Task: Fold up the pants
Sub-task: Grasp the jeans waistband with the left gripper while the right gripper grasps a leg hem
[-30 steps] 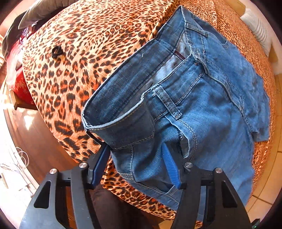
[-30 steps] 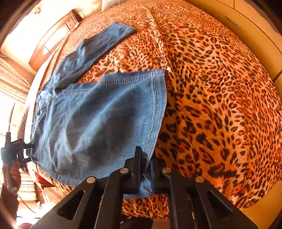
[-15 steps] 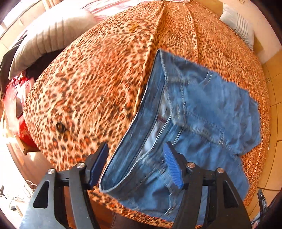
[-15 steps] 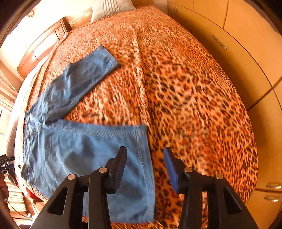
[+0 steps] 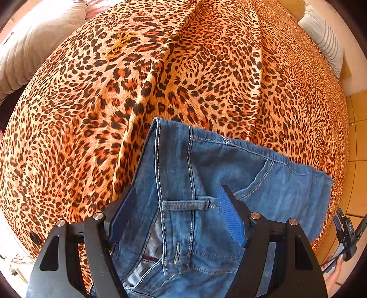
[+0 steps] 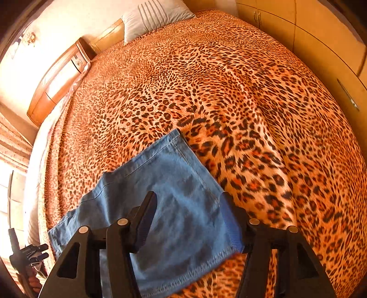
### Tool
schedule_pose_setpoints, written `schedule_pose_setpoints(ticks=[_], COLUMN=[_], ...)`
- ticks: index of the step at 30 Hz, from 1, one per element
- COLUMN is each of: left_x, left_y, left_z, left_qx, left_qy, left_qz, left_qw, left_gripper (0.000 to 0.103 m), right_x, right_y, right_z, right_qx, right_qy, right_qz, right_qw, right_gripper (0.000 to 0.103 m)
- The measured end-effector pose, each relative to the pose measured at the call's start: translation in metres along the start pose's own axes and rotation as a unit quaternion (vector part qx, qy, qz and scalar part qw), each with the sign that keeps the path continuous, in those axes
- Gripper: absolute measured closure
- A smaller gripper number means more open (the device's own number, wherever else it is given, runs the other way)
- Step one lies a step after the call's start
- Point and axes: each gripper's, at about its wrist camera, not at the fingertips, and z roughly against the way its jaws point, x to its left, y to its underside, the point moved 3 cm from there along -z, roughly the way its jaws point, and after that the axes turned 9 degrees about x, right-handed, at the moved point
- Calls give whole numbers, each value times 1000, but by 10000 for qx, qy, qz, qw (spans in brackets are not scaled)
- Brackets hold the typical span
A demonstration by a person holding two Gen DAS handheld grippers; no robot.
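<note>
A big bed with an orange and black leopard-spot cover (image 5: 206, 75) is filling both views. The cover is lying mostly flat, with a few long wrinkles running across it. A white pillow with grey stripes (image 6: 156, 16) is sitting at the far end of the bed, up against a shiny brown wooden headboard (image 6: 57, 80). Pale yellow cupboard doors (image 6: 321, 43) are standing along one side of the bed.

The blue denim pants (image 5: 206, 183) are lying folded on the cover, close to the near edge of the bed. In the left wrist view the waist end is showing, with its belt loop, white stitching and a pocket seam. In the right wrist view the other end is showing, a flat square of blue cloth with a stitched hem (image 6: 183, 201).

The left gripper (image 5: 181, 215) is hanging over the waist end. Its black fingers with blue pads are standing wide apart, one on each side of the waistband. The pads are not squeezing the cloth, so it is holding nothing.

The right gripper (image 6: 190, 220) is hanging over the hem end. Its fingers are opening right now. The blue cloth is showing between them, but the pads are not pinching it, so this one is holding nothing too.

A small knot of yellow rubber bands (image 5: 119, 43) is lying on the cover, well away from the pants. A tiny black round thing (image 5: 34, 236) is sitting near the edge of the bed, and I cannot tell what it is.
</note>
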Motion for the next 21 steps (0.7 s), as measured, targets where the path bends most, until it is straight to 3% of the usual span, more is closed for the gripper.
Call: schedule_pose_setpoints(ticks=[5, 9, 10, 11, 12, 14, 17, 19, 21], left_x=[-4, -14, -17, -21, -25, -35, -44, -52, -61], left_y=[-23, -35, -34, -33, -32, -36, -52, -56, -55], left_z=[-13, -32, -36, -36, -34, -31, -33, -38, -36], left_qx=[50, 218, 246, 145, 38, 34, -155, -143, -150], left_qy=[189, 324, 267, 49, -219, -159, -501, -697, -705], left_qz=[156, 324, 325, 268, 179, 36, 55, 155, 110], left_qw=[9997, 9987, 9988, 9995, 9996, 9999, 9986, 9973, 9973], left_gripper=[30, 30, 31, 42, 67, 90, 90, 90, 89], right_x=[12, 24, 29, 36, 40, 40, 30, 10, 5], right_y=[-38, -45, -43, -42, -41, -43, -61, -73, -72], right_z=[-51, -79, -84, -85, -86, -82, -60, -68, -79], right_qx=[303, 516, 549, 464, 409, 389, -19, 187, 347], right_qy=[357, 432, 577, 845, 1051, 966, 863, 719, 761], right_qz=[172, 465, 703, 1000, 1246, 1330, 1139, 636, 538], right_qw=[9988, 9966, 9943, 9903, 9858, 9856, 9897, 9952, 9950], right_gripper=[42, 42, 52, 64, 93, 95, 96, 95, 92])
